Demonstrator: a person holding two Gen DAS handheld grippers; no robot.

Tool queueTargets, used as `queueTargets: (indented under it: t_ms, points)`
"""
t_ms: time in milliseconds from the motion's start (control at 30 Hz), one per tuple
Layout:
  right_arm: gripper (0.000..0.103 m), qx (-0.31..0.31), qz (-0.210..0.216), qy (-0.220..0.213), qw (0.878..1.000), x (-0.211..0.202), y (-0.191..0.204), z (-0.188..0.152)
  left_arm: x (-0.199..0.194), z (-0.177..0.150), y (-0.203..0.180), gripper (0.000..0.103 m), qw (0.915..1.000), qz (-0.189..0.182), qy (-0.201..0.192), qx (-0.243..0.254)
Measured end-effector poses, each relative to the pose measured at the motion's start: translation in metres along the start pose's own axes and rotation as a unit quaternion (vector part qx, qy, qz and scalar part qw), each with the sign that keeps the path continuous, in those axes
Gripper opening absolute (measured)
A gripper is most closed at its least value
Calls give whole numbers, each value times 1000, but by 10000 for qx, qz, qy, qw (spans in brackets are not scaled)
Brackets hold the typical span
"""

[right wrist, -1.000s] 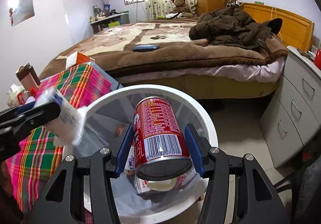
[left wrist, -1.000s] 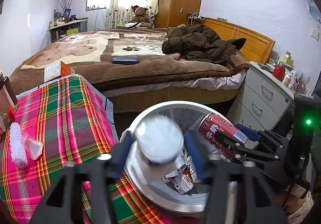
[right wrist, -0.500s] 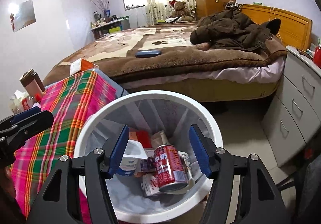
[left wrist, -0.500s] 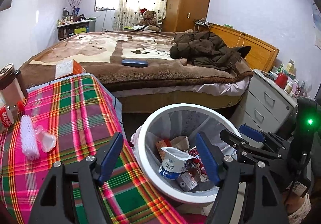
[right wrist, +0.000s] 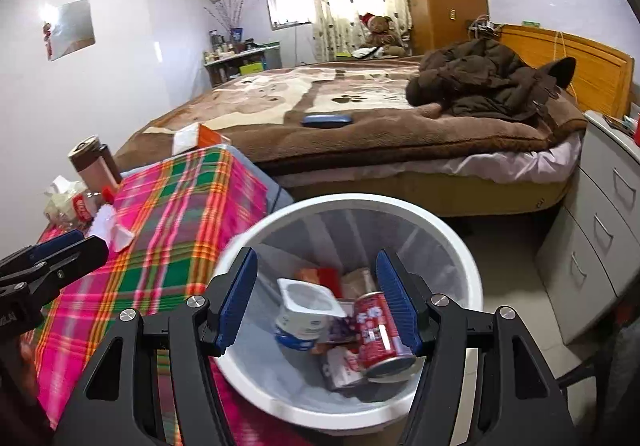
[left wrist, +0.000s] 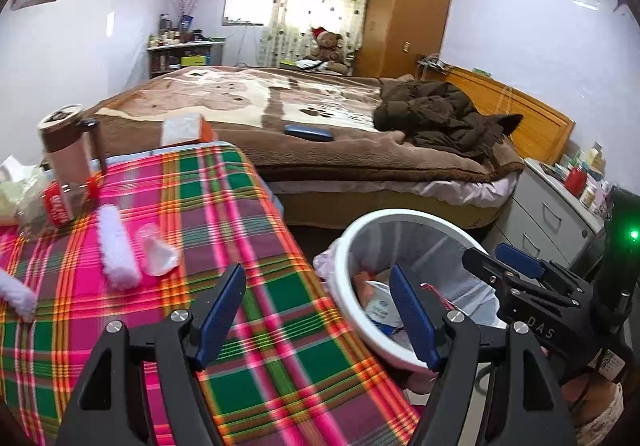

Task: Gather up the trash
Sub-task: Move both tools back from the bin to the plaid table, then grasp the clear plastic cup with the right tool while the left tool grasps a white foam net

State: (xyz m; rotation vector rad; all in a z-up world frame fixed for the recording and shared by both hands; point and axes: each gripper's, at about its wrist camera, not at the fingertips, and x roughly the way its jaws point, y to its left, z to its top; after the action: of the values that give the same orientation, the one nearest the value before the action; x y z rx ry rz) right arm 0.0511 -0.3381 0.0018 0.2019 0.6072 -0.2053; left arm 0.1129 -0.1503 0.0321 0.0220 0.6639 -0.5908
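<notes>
A white waste bin (right wrist: pixel 460 246) stands on the floor beside the plaid-covered table (left wrist: pixel 256 254). Inside it lie a red can (right wrist: pixel 376 330), a white yogurt cup (right wrist: pixel 304 310) and several cartons. My right gripper (right wrist: pixel 316 266) hovers over the bin, open, with nothing between its blue pads. My left gripper (left wrist: pixel 316 286) is open and empty too, above the table's near corner, with the bin (left wrist: pixel 400 216) to its right. On the table lie a white brush (left wrist: pixel 116 246), a clear plastic piece (left wrist: pixel 158 252), a red-labelled bottle (left wrist: pixel 60 202) and crumpled tissue (left wrist: pixel 16 182).
A brown tumbler (left wrist: pixel 68 150) stands at the table's far left and an orange tissue box (left wrist: pixel 184 128) at its far end. The bed (left wrist: pixel 320 118) with a brown jacket lies behind. A grey drawer unit (right wrist: pixel 600 230) stands right of the bin.
The left gripper let go of the white cup and the right let go of the red can; both now lie in the bin. The left gripper has swung left over the table.
</notes>
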Motion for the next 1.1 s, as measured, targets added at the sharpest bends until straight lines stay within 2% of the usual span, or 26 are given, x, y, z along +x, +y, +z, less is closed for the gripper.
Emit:
queueTargets:
  t_ms: [333,633,833,1100]
  points:
    - [64,-298,389,-5,9988,5,37,0,-27,-11,52,76,9981,484,-92,-382]
    - [64,-647,769,135,9948,19,80,-1,-42,-16,104,76,9925,946,-147,-762]
    - [64,-945,991,253,9903,31,107,1,-44,-22,138,76,9876,1251,-77,-949]
    - [64,-1173,1282,511,9835,52,144,3,-52,-29,191,77,9755,1707,-23,-1384]
